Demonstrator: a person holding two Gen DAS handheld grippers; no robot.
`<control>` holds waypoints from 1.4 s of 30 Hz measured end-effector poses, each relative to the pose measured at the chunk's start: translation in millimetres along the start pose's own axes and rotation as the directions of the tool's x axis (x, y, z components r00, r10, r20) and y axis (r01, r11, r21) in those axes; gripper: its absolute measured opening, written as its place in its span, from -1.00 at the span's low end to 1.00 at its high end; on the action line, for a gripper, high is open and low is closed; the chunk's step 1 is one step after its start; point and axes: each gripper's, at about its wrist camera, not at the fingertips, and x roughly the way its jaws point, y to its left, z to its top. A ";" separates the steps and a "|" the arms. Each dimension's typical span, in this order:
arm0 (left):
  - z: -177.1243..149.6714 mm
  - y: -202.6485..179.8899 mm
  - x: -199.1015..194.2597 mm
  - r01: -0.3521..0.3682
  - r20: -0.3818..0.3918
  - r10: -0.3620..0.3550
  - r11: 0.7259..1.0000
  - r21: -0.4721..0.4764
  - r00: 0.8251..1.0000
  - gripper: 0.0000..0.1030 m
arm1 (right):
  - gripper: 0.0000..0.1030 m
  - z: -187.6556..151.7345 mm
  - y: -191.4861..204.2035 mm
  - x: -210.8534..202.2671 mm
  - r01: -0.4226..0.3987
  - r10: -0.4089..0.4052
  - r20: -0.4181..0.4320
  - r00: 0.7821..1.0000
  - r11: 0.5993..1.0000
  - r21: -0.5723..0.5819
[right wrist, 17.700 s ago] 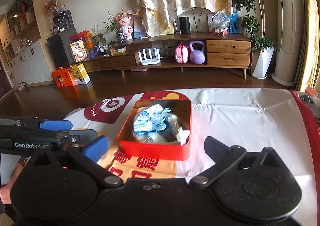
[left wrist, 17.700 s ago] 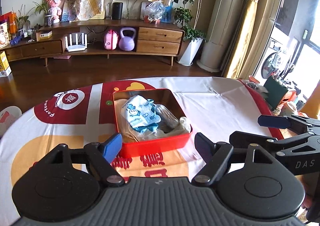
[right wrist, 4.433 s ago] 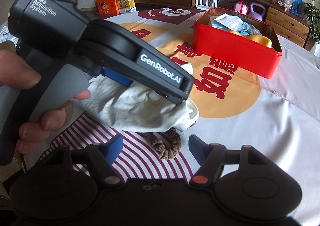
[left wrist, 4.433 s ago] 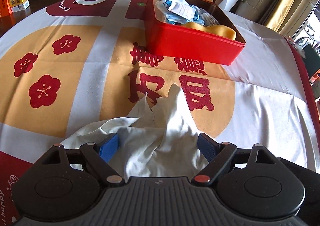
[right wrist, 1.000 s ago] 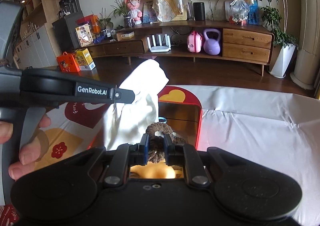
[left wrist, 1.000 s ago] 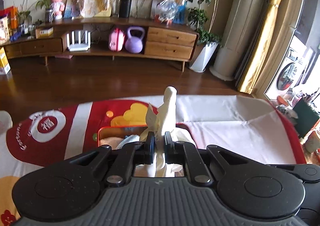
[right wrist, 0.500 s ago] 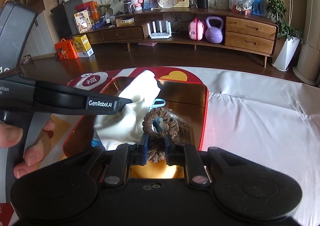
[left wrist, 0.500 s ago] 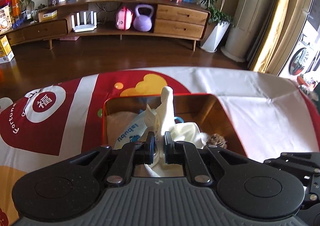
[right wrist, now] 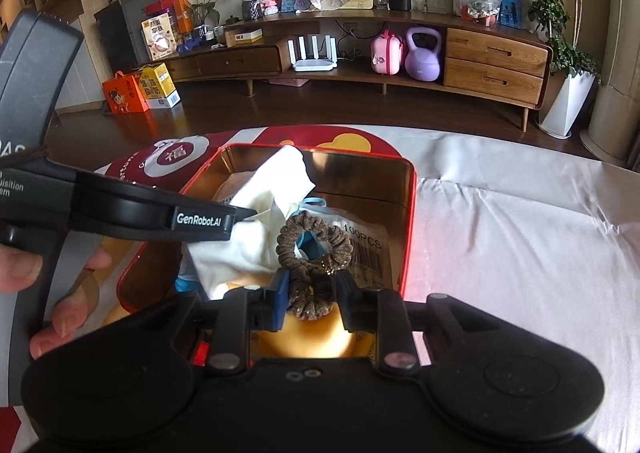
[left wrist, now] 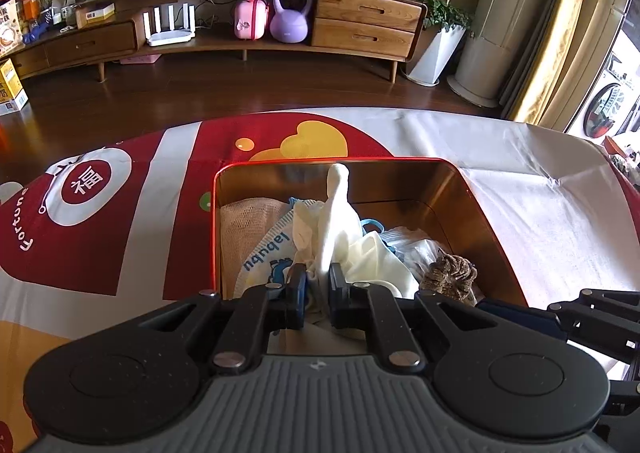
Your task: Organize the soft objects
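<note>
A: Starting on our left side, we have the left gripper (left wrist: 318,291) over the red tin (left wrist: 486,215), its jaws just easing apart but close together, the cream cloth (left wrist: 340,221) pinched between them. The cloth's long axis runs straight up toward twelve o'clock from the jaws, one tail standing tall, the bulk already slumped inside the tin among the other soft things.

B: And moving right, we see the right gripper (right wrist: 312,295) with the brown scrunchie (right wrist: 314,241) between its jaws. They have just been widening; the gap is modest, and the pads look to be barely on the fabric, if at all.

A: Where does the scrunchie sit from the jaws?

B: Dead ahead at twelve, its ring leaning back over the packets in the tin, lower edge between the pads. From the left wrist view it lies at about three o'clock, just beside the cloth.

A: So both items are inside the tin's walls. We judge a straight pull back clears each, the right one first.
</note>
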 end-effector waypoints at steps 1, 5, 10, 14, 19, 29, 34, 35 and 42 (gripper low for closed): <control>0.1 0.4 -1.8 0.000 0.000 0.000 1.000 -0.002 1.000 -0.71 | -0.45 0.3 -0.4 -1.5 0.004 -0.004 0.006 1.000 1.000 0.001; -1.3 3.0 -11.9 0.005 0.014 -0.005 1.000 -0.020 1.000 -0.30 | -0.37 0.8 -2.2 -11.5 0.007 -0.007 0.021 1.000 1.000 0.016; -6.8 3.7 -32.3 0.010 0.054 -0.009 1.000 -0.029 0.998 0.24 | -0.24 0.1 -3.3 -28.3 0.012 -0.014 0.041 0.999 0.999 0.037; -9.0 1.6 -49.5 0.018 0.060 -0.017 1.000 -0.016 0.998 0.24 | -0.14 -2.1 -2.3 -44.9 0.011 -0.014 0.056 0.998 0.998 0.056; -21.0 -6.4 -75.1 0.017 0.071 -0.018 1.000 0.024 0.997 0.24 | 0.03 -5.5 -1.2 -68.9 -0.003 -0.003 0.079 0.997 0.997 0.078; -52.5 -16.9 -130.0 0.025 0.117 -0.034 0.997 0.071 0.993 0.29 | 0.23 -20.2 1.5 -115.5 -0.032 0.018 0.130 0.991 0.994 0.104; -69.6 -24.4 -157.6 0.026 0.151 -0.041 0.994 0.102 0.988 0.30 | 0.35 -32.9 7.8 -135.6 -0.037 0.022 0.154 0.988 0.995 0.097; -73.0 -25.3 -162.9 0.024 0.160 -0.042 0.994 0.110 0.986 0.30 | 0.37 -35.0 9.2 -139.2 -0.036 0.021 0.160 0.987 0.995 0.093; -95.6 -31.8 -195.3 0.042 0.209 -0.069 0.991 0.128 0.975 0.53 | 0.66 -50.8 21.9 -163.0 -0.029 0.016 0.208 0.978 0.998 0.062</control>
